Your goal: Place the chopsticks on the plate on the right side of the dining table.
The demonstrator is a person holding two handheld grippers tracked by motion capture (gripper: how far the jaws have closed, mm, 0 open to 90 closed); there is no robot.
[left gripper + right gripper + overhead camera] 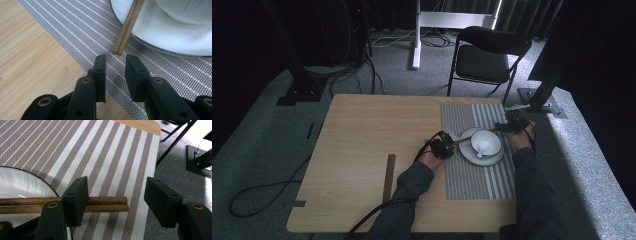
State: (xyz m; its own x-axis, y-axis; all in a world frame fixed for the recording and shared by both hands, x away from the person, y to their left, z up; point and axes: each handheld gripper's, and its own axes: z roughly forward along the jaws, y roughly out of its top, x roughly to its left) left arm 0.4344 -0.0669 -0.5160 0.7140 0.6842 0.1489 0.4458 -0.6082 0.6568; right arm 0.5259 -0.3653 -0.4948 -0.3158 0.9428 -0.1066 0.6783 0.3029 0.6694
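Chopsticks (62, 204) lie bridged across the plate (466, 150) near the tabletop's (372, 130) right edge, on the striped placemat (75, 37). Both claws stand released at their ends, left claw (115, 65) and right claw (116, 195), seemingly having squared the pair.

Light wooden table (362, 130), striped placemat (479, 182) at right, dark wooden strip (389, 177) near front

A dark wooden strip (388, 177) lies on my table (362, 125), well left of the placemat. Beyond it, a black folding chair (487, 55) stands on grey carpet (257, 145), cables trailing
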